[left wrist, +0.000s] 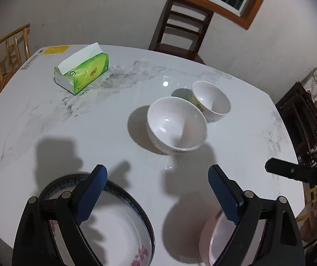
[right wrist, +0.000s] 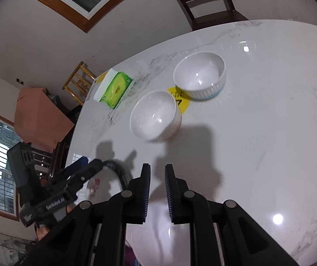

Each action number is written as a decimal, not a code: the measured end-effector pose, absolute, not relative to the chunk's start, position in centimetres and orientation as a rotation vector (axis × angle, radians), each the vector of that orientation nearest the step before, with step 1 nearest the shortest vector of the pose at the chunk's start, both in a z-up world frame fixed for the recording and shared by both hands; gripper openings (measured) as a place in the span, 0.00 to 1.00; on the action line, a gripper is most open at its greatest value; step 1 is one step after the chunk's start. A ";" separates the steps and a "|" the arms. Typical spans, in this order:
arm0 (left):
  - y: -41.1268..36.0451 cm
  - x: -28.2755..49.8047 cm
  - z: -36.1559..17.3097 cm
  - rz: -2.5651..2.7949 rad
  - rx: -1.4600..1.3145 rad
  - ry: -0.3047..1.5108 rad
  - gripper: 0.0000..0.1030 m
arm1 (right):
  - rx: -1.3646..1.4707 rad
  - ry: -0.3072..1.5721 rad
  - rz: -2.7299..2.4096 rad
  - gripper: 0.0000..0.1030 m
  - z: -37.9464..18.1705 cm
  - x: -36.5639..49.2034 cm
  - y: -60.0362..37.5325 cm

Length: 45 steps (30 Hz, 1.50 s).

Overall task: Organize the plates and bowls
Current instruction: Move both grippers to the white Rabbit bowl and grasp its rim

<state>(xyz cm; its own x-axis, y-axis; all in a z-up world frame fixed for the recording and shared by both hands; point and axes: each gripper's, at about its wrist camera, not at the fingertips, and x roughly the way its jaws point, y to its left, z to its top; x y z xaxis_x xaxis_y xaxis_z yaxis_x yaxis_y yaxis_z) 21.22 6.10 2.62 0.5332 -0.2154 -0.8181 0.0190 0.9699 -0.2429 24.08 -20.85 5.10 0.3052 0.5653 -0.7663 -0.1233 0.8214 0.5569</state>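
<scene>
Jaws of the left gripper stood wide apart with nothing between them, hovering over bare tabletop. Jaws of the right gripper were nearly together, only a narrow gap left, gripping nothing. A plate with a dark patterned rim and red flower print lay on the tabletop under the left gripper's left finger. A pale pink bowl sat under its right finger, partly hidden. Two white bowls stood upright further out, close together but apart: the nearer bowl and the farther bowl; in the right wrist view the farther one sat at the edge of a yellow sticker. A green tissue box sat well apart, toward the far left. Wooden chairs stood beyond the tabletop.
</scene>
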 end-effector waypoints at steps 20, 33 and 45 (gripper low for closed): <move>6.4 30.0 -2.4 -0.145 -0.226 1.147 0.88 | 0.491 1.346 0.364 0.15 -1.2 33.4 -18.2; 6.4 31.4 -3.6 -0.145 -0.223 1.167 0.88 | 0.435 1.361 0.328 0.19 -1.9 35.2 -16.7; 6.3 32.6 -4.9 -0.140 -0.218 1.197 0.65 | 0.402 1.400 0.296 0.19 -4.0 36.2 -15.8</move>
